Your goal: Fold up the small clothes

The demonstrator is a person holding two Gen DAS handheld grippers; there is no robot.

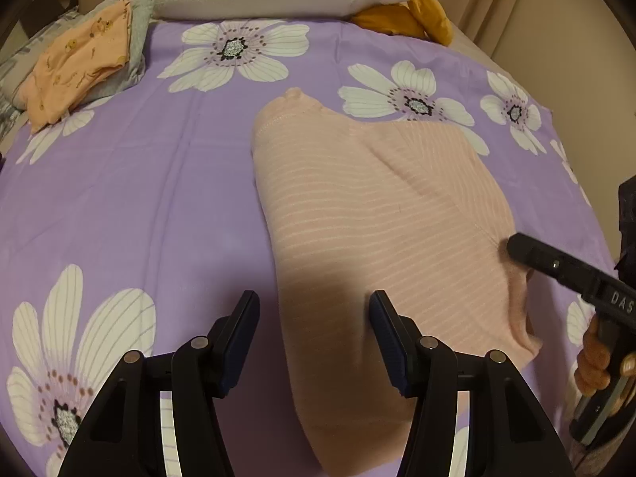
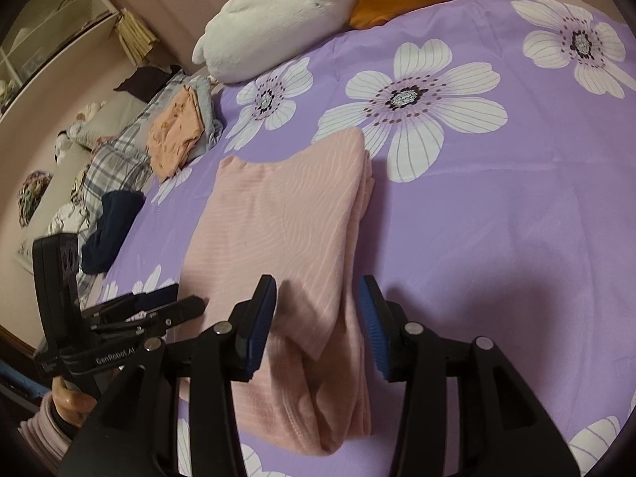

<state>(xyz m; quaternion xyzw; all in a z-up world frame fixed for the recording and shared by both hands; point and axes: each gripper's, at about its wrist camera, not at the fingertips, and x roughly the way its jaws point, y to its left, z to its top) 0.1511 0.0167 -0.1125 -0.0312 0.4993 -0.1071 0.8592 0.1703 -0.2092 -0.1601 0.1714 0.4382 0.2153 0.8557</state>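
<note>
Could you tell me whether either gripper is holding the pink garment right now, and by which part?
Nothing is held: the left gripper and right gripper both stand open above the folded pink garment.

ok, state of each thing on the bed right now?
pink top: folded lengthwise, flat on the sheet, not held
orange garment: folded, on top of a grey one at the far left
left gripper: open, over the top's near end
right gripper: open, over the top's right edge
plush toy: lying at the far end

Black left tool with blue pads, silver rivets, "GenRobot.AI" lettering.
</note>
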